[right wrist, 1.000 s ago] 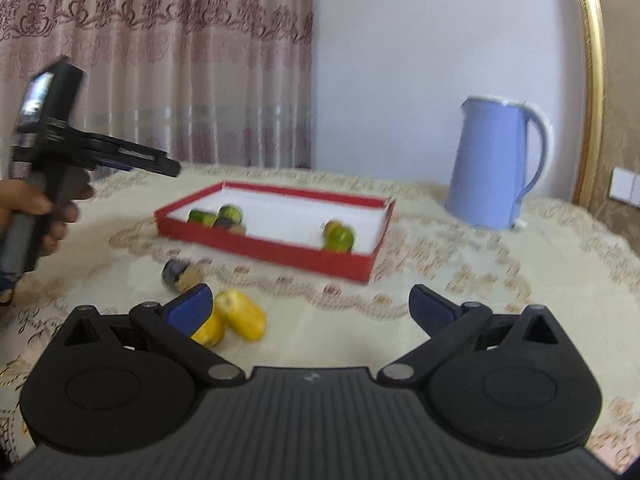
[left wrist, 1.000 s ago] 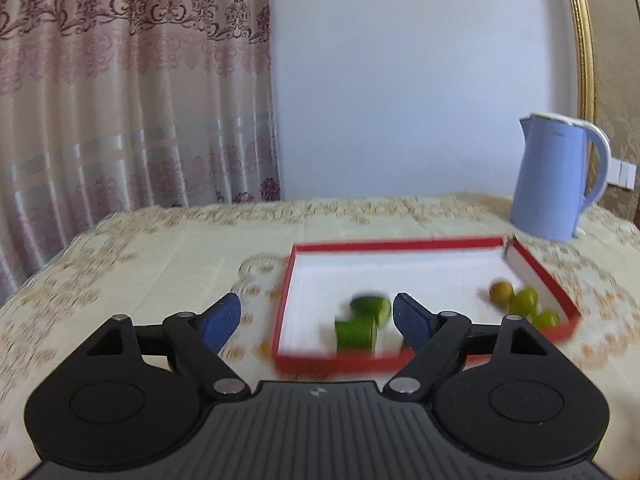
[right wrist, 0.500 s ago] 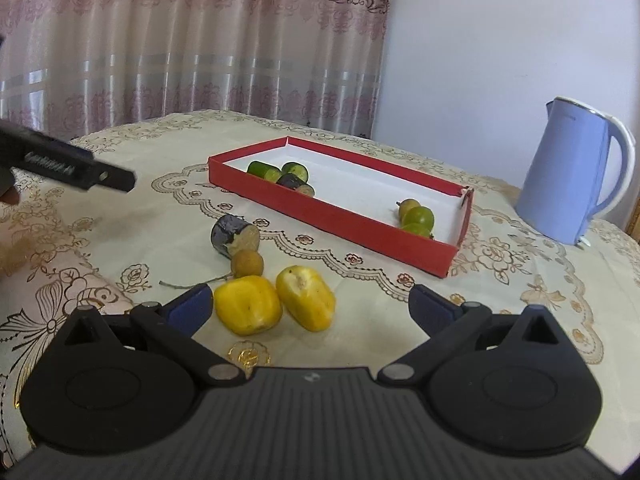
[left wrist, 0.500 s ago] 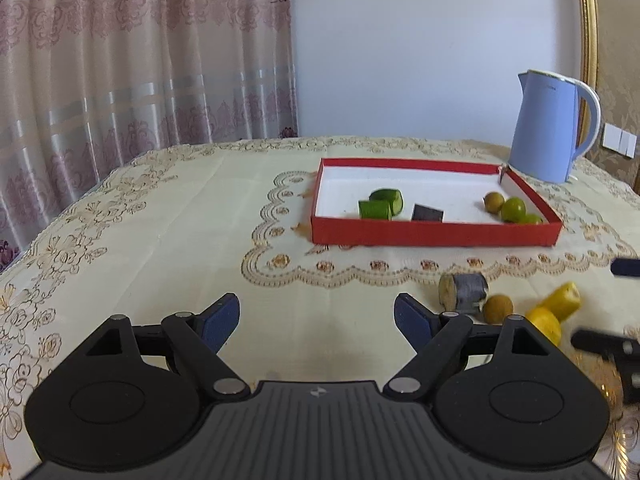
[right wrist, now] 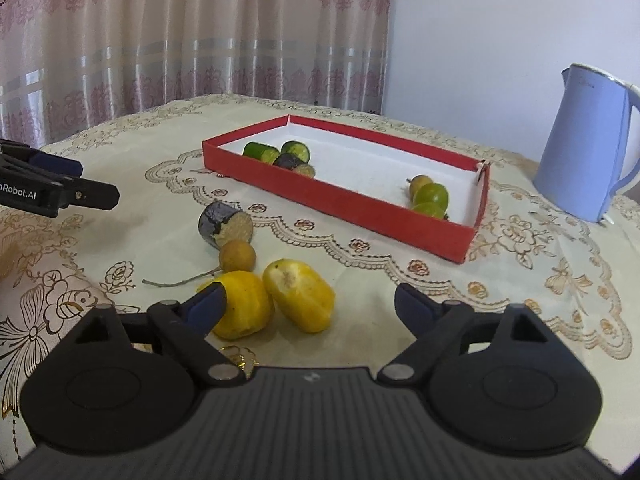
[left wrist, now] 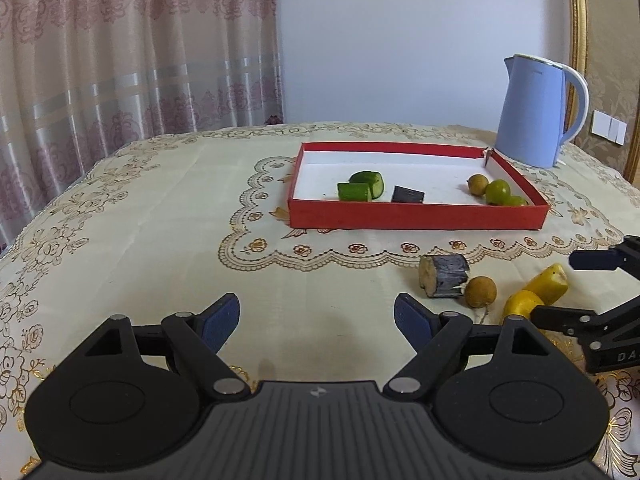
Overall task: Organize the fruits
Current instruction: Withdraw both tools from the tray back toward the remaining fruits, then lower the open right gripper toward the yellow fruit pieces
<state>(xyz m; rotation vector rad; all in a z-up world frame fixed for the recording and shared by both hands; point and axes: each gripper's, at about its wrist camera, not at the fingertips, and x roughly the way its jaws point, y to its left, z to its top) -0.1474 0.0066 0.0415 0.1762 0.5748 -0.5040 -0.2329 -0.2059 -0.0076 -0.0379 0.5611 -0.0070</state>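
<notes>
Where peeled, 2 yellow fruits (right wrist: 272,302), pithy, rough

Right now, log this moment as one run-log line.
left gripper: open, empty | right gripper: closing around yellow fruit pieces, no grip | red tray: partly filled

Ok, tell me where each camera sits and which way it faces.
Left wrist: on the left tool, angled down over bare tablecloth toward the red tray; the right tool enters at the right edge.
Right wrist: on the right tool, its jaws just closing, around the yellow pieces; the left tool shows at left.
Shared: tray, kettle, curtain.
</notes>
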